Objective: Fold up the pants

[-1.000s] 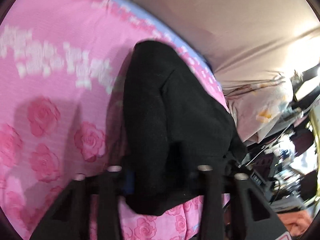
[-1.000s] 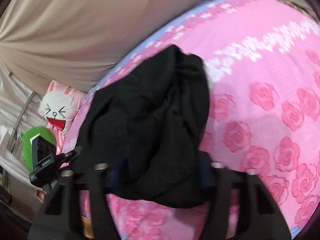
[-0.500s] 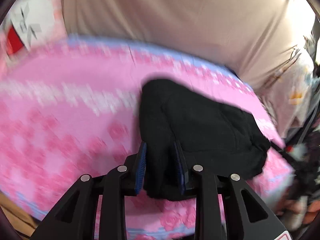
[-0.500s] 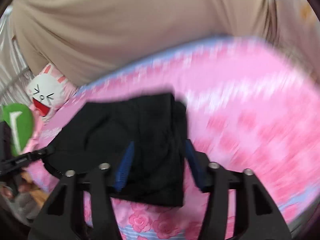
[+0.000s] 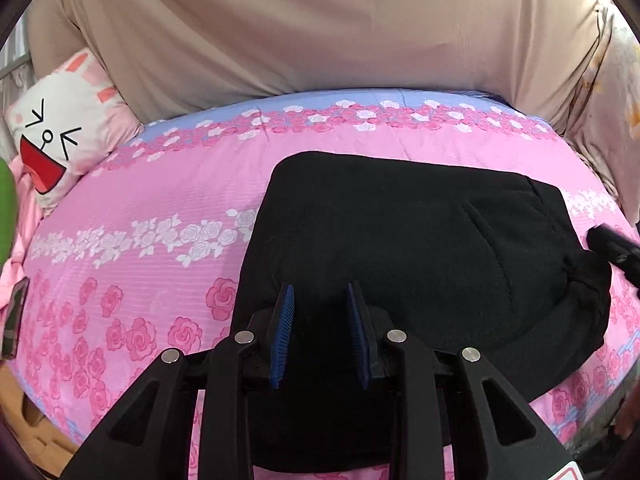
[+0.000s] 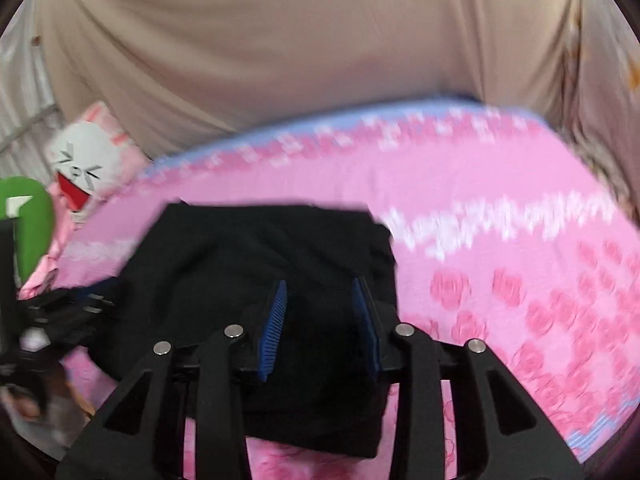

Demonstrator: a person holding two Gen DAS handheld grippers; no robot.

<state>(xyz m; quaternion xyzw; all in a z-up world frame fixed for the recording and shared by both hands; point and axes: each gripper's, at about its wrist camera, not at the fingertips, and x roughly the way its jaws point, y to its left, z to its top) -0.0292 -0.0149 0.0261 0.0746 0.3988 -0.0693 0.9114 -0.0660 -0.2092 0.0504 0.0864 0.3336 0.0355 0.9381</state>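
The pants point(image 5: 400, 248), black and folded into a compact block, lie on the pink rose-print bedspread point(image 5: 132, 208) near its front edge, with a broad bare stretch of spread on either side and behind them, up to the beige curtain point(image 5: 320, 24). The left gripper point(image 5: 320, 300) hovers over them, pads apart with nothing pinched. The right gripper point(image 6: 320, 292) is closing, its pads point(image 6: 276, 320) not pressing the cloth. Only the left view sharply shows the pocket seam; both show the rabbit pillow point(image 5: 60, 136).
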